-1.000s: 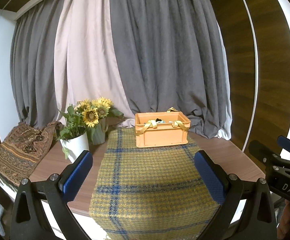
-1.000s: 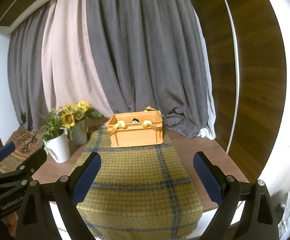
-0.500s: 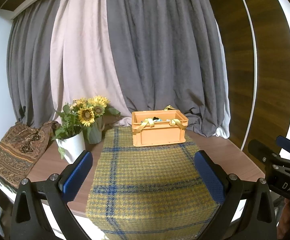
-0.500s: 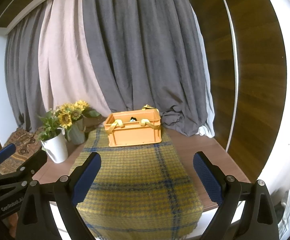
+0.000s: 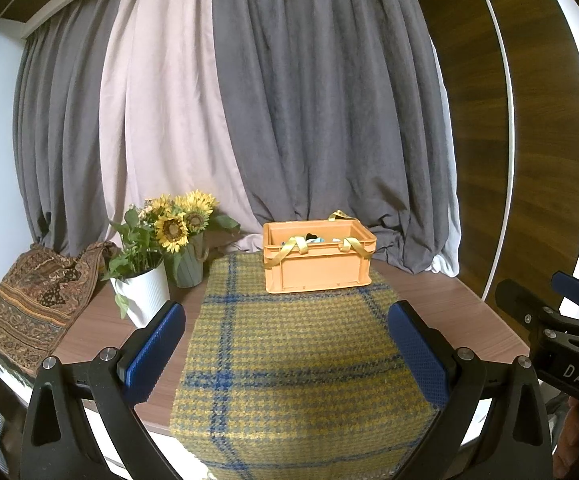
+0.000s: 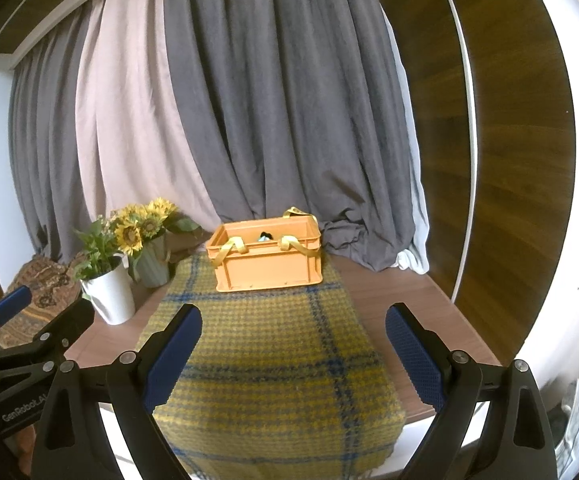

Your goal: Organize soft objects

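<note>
An orange crate (image 5: 317, 258) stands at the far end of a yellow and blue plaid cloth (image 5: 293, 356) on the table; it also shows in the right wrist view (image 6: 267, 258). Yellow straps (image 5: 291, 250) hang over its front rim, and something dark and light blue shows inside (image 6: 265, 236). My left gripper (image 5: 285, 340) is open and empty, held above the cloth's near end. My right gripper (image 6: 293, 342) is open and empty beside it, also over the plaid cloth (image 6: 273, 368). Both are well short of the crate.
A white pot with greenery (image 5: 143, 292) and a green vase of sunflowers (image 5: 187, 240) stand left of the cloth. A patterned brown cloth (image 5: 35, 300) drapes over the table's left end. Grey and pink curtains (image 5: 273, 120) hang behind; a wooden wall (image 6: 509, 160) is right.
Both grippers have tilted or risen slightly, so the crate and table sit a little lower in view. Both stay open and empty.
</note>
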Action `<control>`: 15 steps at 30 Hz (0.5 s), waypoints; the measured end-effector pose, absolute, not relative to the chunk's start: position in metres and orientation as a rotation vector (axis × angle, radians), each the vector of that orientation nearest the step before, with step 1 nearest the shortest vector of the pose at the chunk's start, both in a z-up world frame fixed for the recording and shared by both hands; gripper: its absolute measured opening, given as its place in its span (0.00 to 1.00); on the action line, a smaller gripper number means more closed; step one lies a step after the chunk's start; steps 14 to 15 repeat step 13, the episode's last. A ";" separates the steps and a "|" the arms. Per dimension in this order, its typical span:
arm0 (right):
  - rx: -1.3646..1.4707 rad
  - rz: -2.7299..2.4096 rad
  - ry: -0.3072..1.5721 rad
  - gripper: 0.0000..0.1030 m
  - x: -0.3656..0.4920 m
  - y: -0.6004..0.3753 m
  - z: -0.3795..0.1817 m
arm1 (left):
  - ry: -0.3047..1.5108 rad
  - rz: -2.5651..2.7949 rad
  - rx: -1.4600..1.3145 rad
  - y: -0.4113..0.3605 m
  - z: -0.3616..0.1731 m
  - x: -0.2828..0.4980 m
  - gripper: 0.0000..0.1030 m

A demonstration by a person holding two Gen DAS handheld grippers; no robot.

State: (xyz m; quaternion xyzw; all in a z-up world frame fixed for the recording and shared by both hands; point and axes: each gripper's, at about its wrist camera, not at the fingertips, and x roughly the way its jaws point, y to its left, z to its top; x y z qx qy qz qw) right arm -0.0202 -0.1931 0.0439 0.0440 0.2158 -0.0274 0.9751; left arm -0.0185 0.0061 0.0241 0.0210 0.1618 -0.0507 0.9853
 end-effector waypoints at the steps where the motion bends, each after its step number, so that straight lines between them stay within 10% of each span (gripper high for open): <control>1: 0.089 -0.055 0.436 0.91 -0.019 -0.194 0.044 | 0.326 -0.102 0.042 0.006 0.024 -0.019 1.00; 15: 0.090 -0.060 0.440 0.91 -0.018 -0.198 0.042 | 0.321 -0.101 0.043 0.004 0.023 -0.016 1.00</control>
